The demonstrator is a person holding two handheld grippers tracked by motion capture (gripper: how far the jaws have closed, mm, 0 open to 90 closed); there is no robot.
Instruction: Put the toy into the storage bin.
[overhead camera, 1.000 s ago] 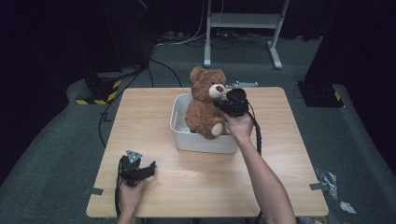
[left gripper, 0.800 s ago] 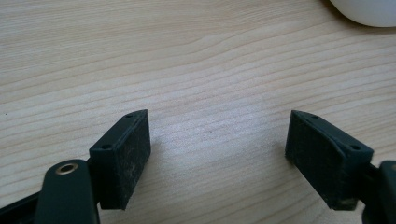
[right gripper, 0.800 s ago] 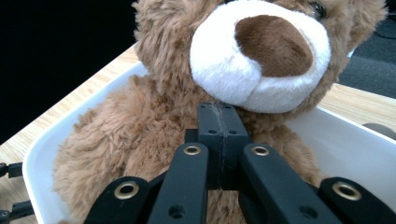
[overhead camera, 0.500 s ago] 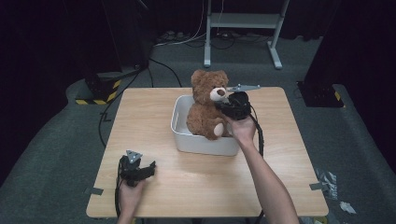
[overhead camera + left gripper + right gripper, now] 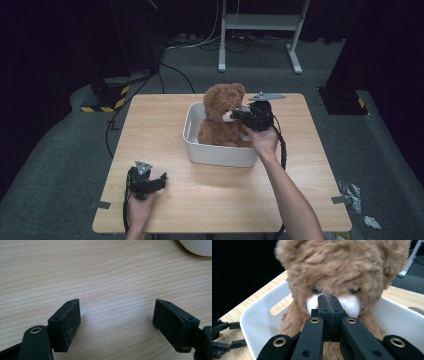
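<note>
Since the earlier frames the teddy bear (image 5: 222, 115) has come down a little in the high view: it sat higher and leaned over the far rim of the white bin (image 5: 220, 152), and now it sits lower inside, its head just above the rim. The right gripper (image 5: 235, 115) has followed it with a small shift; the left gripper (image 5: 160, 180) has kept its place.

The right gripper's jaws are pressed flat together at the bear's white muzzle. In the right gripper view the closed tips (image 5: 329, 301) stand in the middle of the frame, right against the muzzle below the two dark eyes; whether a bit of plush is pinched between them cannot be told. In the high view the gripper lies just right of the bear's face, centre of the frame, with the hand (image 5: 262, 140) behind it and the forearm running down to the lower right edge.

The left gripper rests in the lower left of the high view, held by the other hand (image 5: 137, 210) near the front edge of the table (image 5: 300, 200). Its jaws stand wide apart with nothing between them; the left gripper view shows bare wood grain between the two pads (image 5: 67, 322), and a curve of the bin at the upper right corner.

The bear sits upright in the bin, facing right in the high view. The bin stands on the middle of the wooden table, well apart from the left gripper.
</note>
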